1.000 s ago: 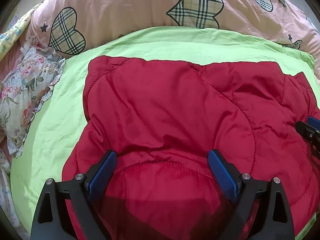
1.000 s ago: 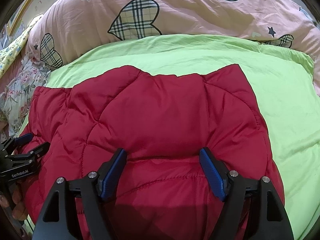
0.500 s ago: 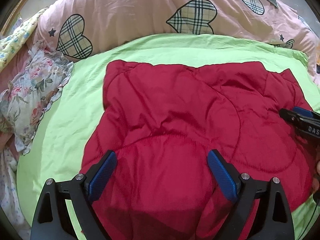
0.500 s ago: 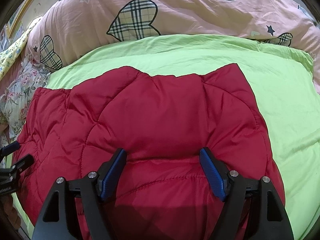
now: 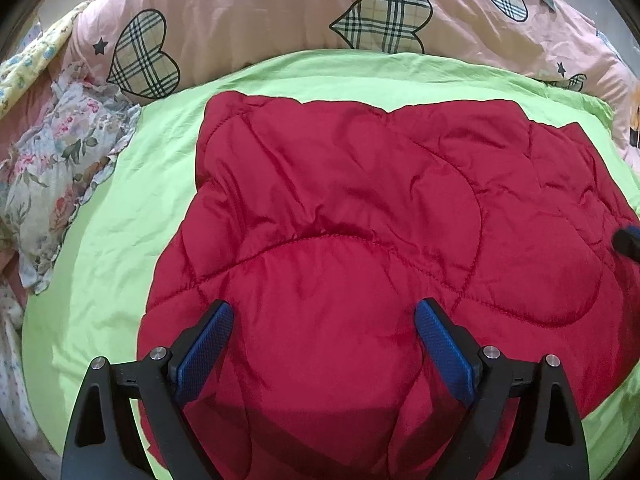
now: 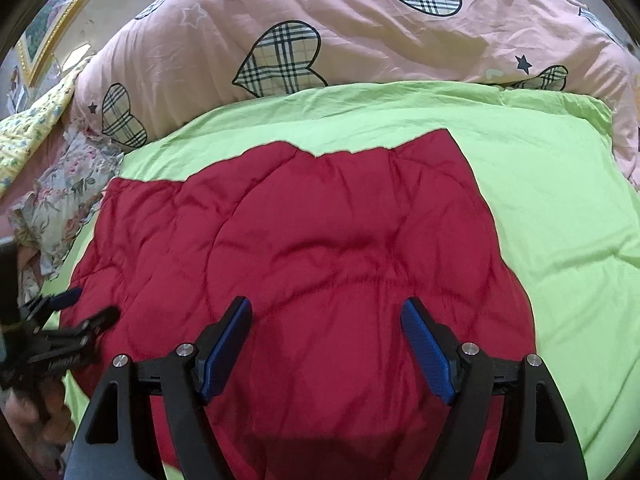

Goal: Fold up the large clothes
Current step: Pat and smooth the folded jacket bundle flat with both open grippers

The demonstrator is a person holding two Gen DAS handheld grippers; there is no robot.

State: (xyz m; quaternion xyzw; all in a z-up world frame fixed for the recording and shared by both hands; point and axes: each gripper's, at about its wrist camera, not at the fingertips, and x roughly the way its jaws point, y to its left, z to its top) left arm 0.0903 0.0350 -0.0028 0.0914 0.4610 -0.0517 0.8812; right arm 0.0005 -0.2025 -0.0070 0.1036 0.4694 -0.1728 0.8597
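Step in hand: between folds, as I judge it. The red quilted jacket (image 5: pixel 360 240) lies as a compact padded block, neither gripper holding it.
Jacket position: flat on the green sheet (image 6: pixel 560 200), roughly mid-bed, far edge toward the pink duvet (image 6: pixel 360 40). Sheet shows on three sides of it.
Left hand-held gripper (image 5: pixel 324 344): jaws apart, nothing pinched; blue pads hang above the near part of the jacket. In the right wrist view it sits at the jacket's left edge (image 6: pixel 68 320); contact with the cloth cannot be told.
Right hand-held gripper (image 6: pixel 326 344): jaws wide, empty, poised over the near middle of the jacket. The jaws have just been opening slightly, with only the jacket's surface below them, not clamped.
Next move, judged: each gripper needs a fresh hold on an edge or corner, pads closing over the puffy layers together, then one more fold or a smoothing pass. Thick filling may spring back.
Bed: green sheet, lightly creased, soft.
Room: pink duvet with plaid hearts heaped at the far side; floral cloth (image 5: pixel 60 168) bunched at the left; a gilt frame (image 6: pixel 44 32) on the wall, upper left.
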